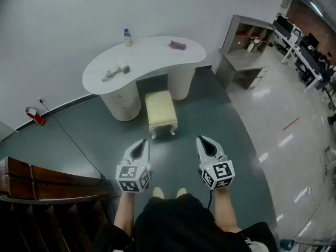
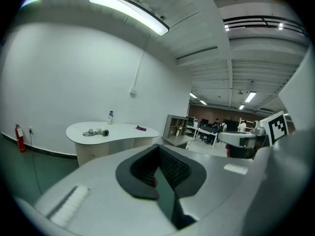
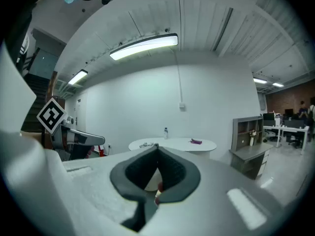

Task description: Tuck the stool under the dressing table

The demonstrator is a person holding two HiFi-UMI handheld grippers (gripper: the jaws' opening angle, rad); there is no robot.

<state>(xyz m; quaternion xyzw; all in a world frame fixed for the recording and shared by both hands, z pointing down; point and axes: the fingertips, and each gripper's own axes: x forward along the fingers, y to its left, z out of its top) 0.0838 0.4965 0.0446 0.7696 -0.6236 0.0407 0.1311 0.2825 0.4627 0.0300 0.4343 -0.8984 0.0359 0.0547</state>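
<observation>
padded stool [image 1: 160, 113]: we judge it light, rigid-framed, soft-topped; push its near seat edge toward desk [image 1: 152, 54] | left hand-held gripper [image 1: 140, 146], right hand-held gripper [image 1: 205, 143]: closed, empty

The dressing table [image 1: 149, 56] has a smooth white top with a soft sheen. The stool [image 1: 160, 111] has a cream padded seat, seemingly cloth. The floor [image 1: 262, 140] is glossy, and the railing [image 1: 37, 180] is dark wood.

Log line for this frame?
stool: in front of dressing table, not tucked | left gripper: shut, empty | right gripper: shut, empty | contact: none
</observation>
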